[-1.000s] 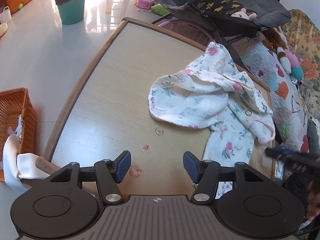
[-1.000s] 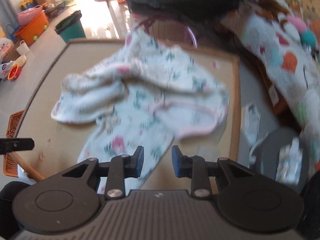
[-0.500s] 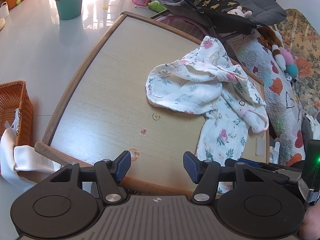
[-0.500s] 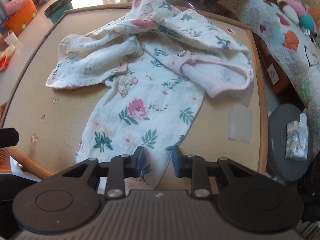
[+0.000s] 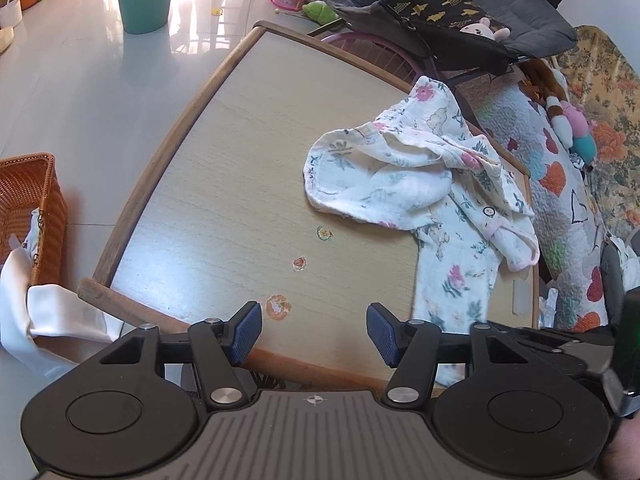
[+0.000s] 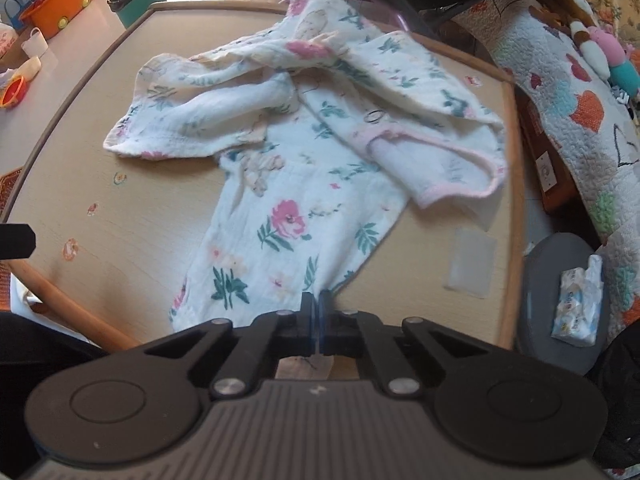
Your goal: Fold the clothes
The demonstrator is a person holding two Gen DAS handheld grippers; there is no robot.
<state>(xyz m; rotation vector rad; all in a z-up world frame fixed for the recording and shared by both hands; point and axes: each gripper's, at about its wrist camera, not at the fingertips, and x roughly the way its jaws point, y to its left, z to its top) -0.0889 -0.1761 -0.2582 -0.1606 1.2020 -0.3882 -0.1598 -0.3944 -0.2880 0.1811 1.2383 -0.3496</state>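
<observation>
Right claw point(image 6: 316, 308) pinches garment point(image 6: 288, 216) hem.

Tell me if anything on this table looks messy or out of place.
The floral garment lies crumpled on the table, its top bunched and one end hanging over the near edge, where the right gripper pinches it. Nothing is spilled or damaged.

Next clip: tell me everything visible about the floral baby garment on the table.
The white floral baby garment looks like crinkled muslin printed with pink flowers and green leaves, with pink edging and a ring snap. It lies crumpled and unfolded on the light wooden table, bunched toward the far side, one leg stretching to the near edge. The right gripper is shut on that hem; the left gripper hangs open, clear of it.
</observation>
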